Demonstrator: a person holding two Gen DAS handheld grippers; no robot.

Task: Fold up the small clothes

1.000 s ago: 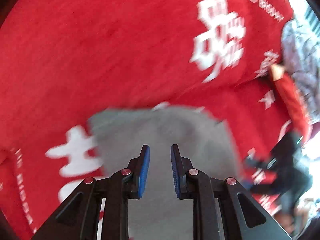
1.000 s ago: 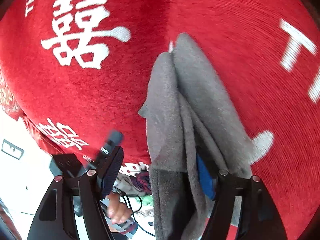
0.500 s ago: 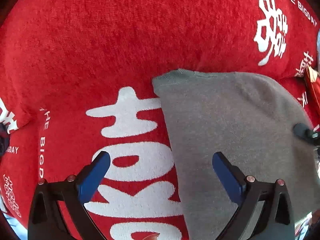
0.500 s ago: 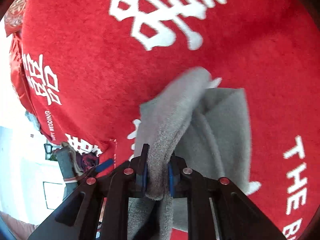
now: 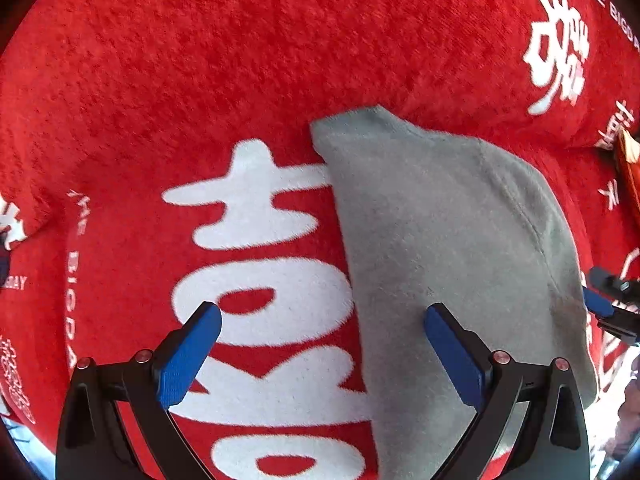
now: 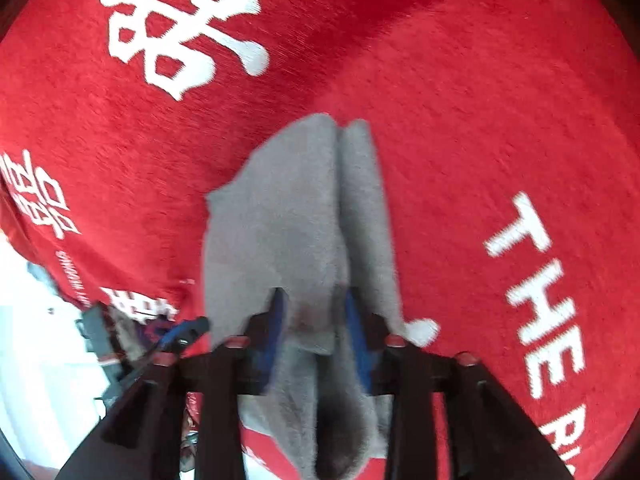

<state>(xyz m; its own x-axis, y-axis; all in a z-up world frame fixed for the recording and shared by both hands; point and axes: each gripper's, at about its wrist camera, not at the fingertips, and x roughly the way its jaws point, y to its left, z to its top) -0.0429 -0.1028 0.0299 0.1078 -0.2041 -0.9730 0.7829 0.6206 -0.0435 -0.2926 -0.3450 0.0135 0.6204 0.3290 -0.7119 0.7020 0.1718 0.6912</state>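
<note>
On the red blanket [image 5: 200,80] with white letters lies the gray cloth [image 5: 440,240], mid-fold, with the left claw [image 5: 320,344] wide and empty over its edge, while the right claw [image 6: 316,320], just opening, has cloth between; next, flatten it.

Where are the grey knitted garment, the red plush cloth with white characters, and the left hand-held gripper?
grey knitted garment [image 5: 440,240]: left wrist view, flat middle.
red plush cloth with white characters [image 5: 200,60]: left wrist view, bare pile.
left hand-held gripper [image 5: 322,328]: left wrist view, between fingertips.
</note>
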